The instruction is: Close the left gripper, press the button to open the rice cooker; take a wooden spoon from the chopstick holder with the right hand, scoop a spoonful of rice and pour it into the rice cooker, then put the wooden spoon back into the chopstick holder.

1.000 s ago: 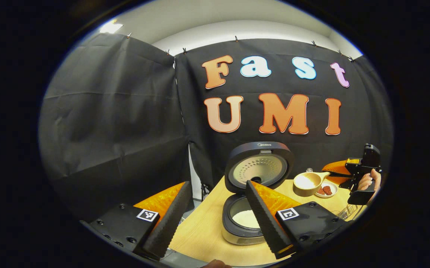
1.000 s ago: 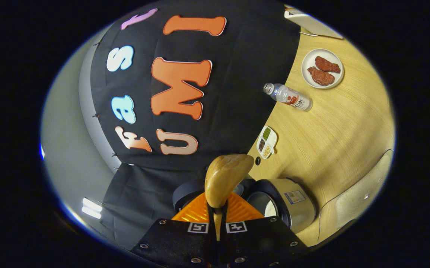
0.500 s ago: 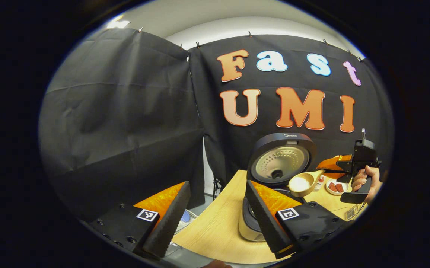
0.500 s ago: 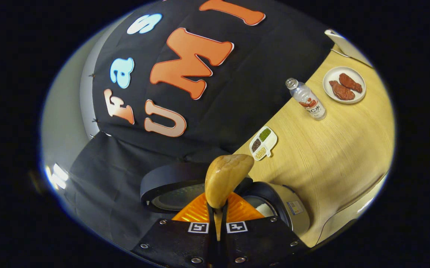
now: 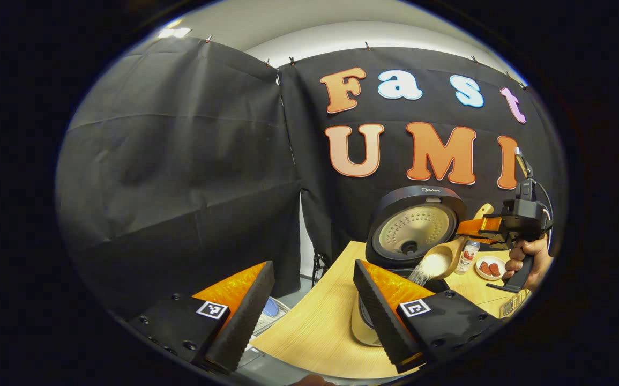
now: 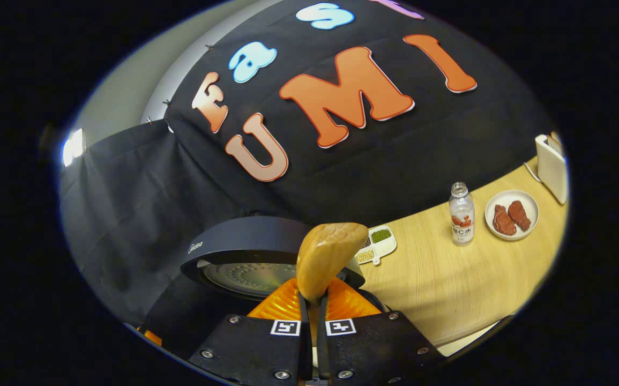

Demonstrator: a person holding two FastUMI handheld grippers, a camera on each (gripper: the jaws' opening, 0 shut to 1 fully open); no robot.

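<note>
Pouring from the tilted spoon [image 5: 439, 261], rice [image 5: 420, 276] is falling into the open cooker [image 5: 415, 228] on the bench [image 5: 314, 332]. Right claw [image 6: 312, 300] is clamping the spoon handle between both fingers. Left claw [image 5: 309, 316] is hanging wide and empty, near the cooker. Bottle [image 6: 461, 221] and plate [image 6: 512, 215] are standing well apart behind.

Rice cooker [image 5: 395, 300]: dark body, round lid [image 5: 415, 227] raised upright, perforated metal inner plate facing forward, pot open.

Wooden spoon [image 5: 440, 261]: pale wood, deep round bowl, tilted above the open pot beside the lid; white rice [image 5: 420, 275] spilling from its lip downward.
</note>
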